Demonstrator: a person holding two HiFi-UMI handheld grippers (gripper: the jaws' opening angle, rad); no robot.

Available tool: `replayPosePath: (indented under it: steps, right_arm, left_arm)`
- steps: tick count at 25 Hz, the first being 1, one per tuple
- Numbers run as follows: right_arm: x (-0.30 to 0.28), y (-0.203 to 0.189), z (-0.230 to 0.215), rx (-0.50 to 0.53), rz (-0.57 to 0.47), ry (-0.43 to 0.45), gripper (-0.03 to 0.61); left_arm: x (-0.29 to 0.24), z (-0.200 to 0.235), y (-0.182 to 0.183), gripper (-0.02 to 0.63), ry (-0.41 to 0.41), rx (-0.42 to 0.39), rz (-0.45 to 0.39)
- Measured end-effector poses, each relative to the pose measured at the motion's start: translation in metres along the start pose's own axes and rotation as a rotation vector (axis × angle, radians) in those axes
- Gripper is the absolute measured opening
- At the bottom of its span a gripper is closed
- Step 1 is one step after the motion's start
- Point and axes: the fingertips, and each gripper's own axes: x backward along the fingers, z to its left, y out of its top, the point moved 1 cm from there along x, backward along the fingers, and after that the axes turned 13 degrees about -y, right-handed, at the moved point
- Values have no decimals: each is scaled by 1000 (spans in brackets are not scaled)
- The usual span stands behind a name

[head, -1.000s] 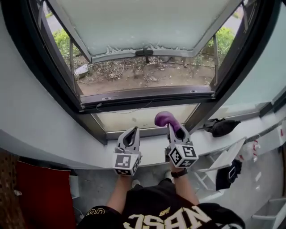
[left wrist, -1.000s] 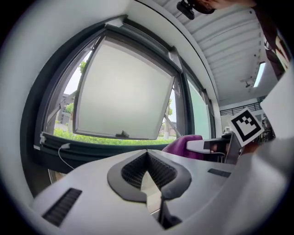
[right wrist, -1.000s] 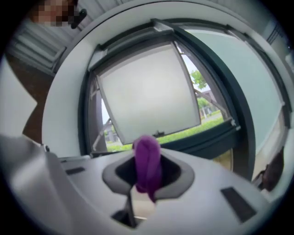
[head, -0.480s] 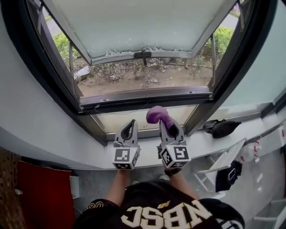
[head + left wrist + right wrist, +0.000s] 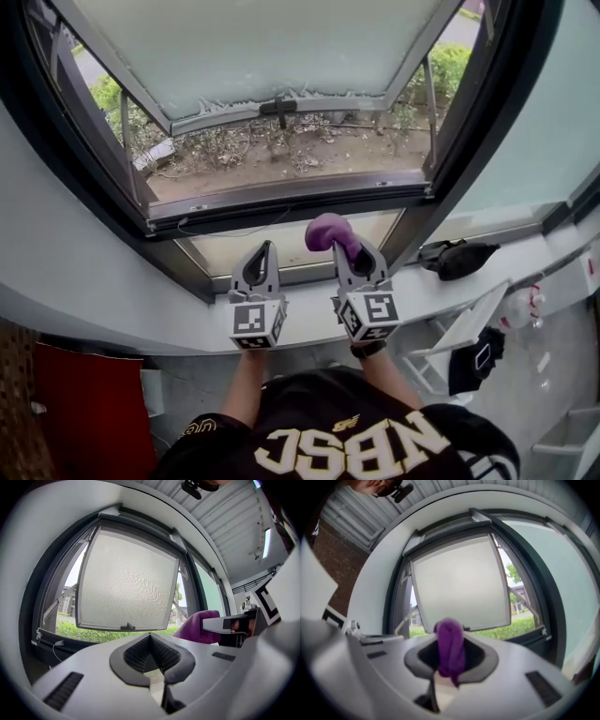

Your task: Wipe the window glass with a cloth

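1. Left hand-held gripper point(image 5: 262, 258): held low in front of the body on an outstretched left forearm point(image 5: 245, 382), jaws pointing forward and up toward the window. Its marker cube faces the head camera. The jaws are pressed together with nothing between them.

2. Right hand-held gripper point(image 5: 350, 259): held just beside the left one at about the same height, on the right forearm point(image 5: 381, 370), and aimed the same way. The jaws are pinching the purple cloth.

3. Purple cloth point(image 5: 325, 232): bunched into a roll and clamped between the right jaws. Its rounded end stands out past the jaw tips and leans slightly toward the left gripper. It is apart from the glass.

4. Window sash point(image 5: 262, 42): a frosted pane in a grey frame, swung outward from the top, with a dark handle point(image 5: 278, 106) on its lower rail. It lies well beyond both grippers.

5. Dark window frame point(image 5: 281, 199): surrounds the opening, with bare ground and shrubs showing through it.

6. White sill point(image 5: 122, 319): runs beneath both grippers.

7. Black bag point(image 5: 457, 257): lies on the sill to the right of the right gripper.
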Motion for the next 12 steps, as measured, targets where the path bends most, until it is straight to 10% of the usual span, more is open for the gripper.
replayPosePath:
  steps: [12]
  right_arm:
    - [-5,-5,-38,7,14,-40,83]
  left_arm:
    - [-13,-15,-2,12,7,-16,17]
